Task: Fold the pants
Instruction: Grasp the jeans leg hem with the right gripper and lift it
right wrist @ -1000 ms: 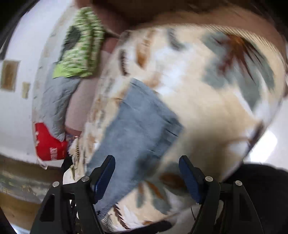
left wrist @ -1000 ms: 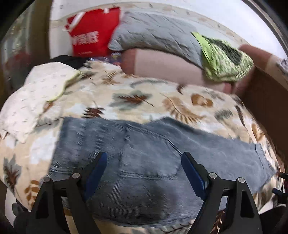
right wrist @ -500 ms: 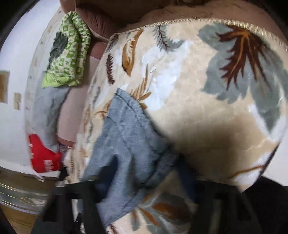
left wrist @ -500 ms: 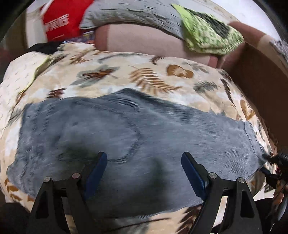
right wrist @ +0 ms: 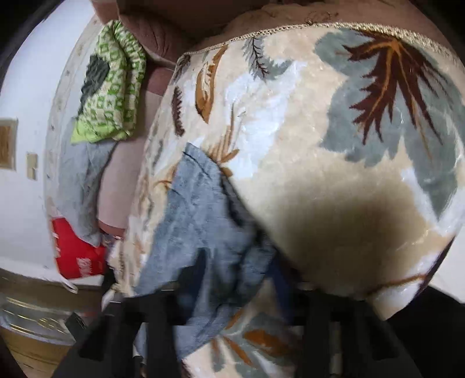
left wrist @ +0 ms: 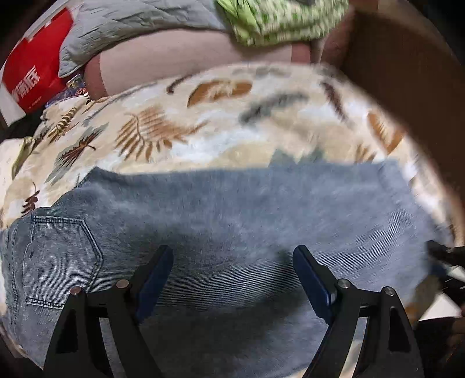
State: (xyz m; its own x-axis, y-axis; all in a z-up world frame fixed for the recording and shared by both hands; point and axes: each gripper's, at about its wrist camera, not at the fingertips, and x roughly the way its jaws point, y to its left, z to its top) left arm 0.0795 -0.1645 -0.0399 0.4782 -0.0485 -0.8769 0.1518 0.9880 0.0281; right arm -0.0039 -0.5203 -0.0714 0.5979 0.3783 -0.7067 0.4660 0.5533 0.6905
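Grey-blue jeans (left wrist: 221, 221) lie flat across a leaf-print blanket (left wrist: 232, 122), the back pocket at the left and the leg hem at the right. My left gripper (left wrist: 232, 276) is open and hovers low over the middle of the jeans, holding nothing. In the right wrist view the leg end of the jeans (right wrist: 200, 232) lies between the blurred blue pads of my right gripper (right wrist: 232, 279). The jaws have narrowed around the cloth, but blur hides whether they grip it. The right gripper also shows as a dark shape at the right edge of the left wrist view (left wrist: 444, 256).
A pink bolster (left wrist: 174, 58), a grey quilt (left wrist: 130, 20) and a green patterned cloth (left wrist: 279, 17) lie at the bed's far side. A red bag (left wrist: 32, 72) stands at the far left. A brown headboard (left wrist: 407, 72) runs along the right. The blanket edge (right wrist: 407, 296) drops off at the lower right.
My left gripper has moved right along the jeans and closer in; the pocket now sits at the left. My right gripper has dropped onto the leg hem and its jaws have narrowed around it.
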